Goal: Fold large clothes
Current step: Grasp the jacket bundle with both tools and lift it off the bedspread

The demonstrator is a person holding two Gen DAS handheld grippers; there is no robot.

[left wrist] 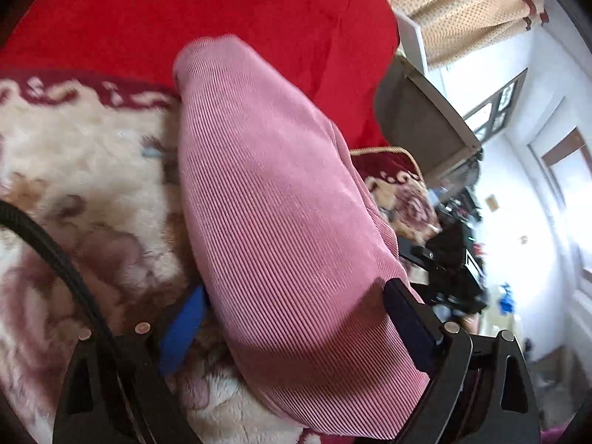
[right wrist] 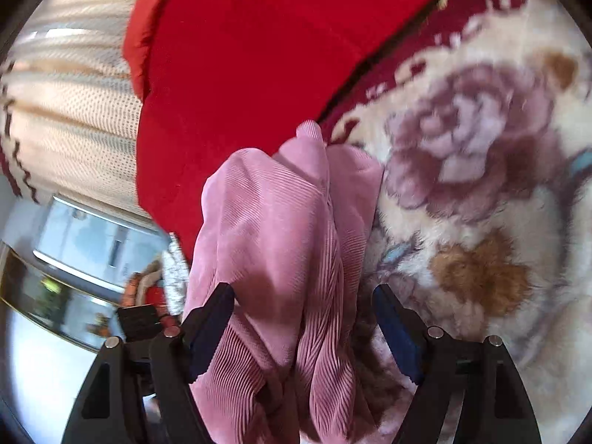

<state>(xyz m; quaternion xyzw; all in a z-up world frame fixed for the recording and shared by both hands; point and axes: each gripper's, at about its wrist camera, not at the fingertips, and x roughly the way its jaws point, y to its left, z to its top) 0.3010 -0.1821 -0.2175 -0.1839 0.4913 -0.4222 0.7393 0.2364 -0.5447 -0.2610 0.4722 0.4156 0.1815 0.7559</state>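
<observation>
Fleecy floral blanket (right wrist: 481, 192) with dark-red border, red cloth (left wrist: 207, 11) beyond it — dotted beige curtain (left wrist: 466, 3) behind.

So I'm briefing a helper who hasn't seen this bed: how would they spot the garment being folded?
Start at the plush floral blanket that covers the bed, next to the plain red cloth. Lying on it is the pink garment, partly between both open grippers. Its fine ribbed, corduroy-like texture and dusty pink colour set it apart from the fluffy blanket and the smooth red cloth.
</observation>
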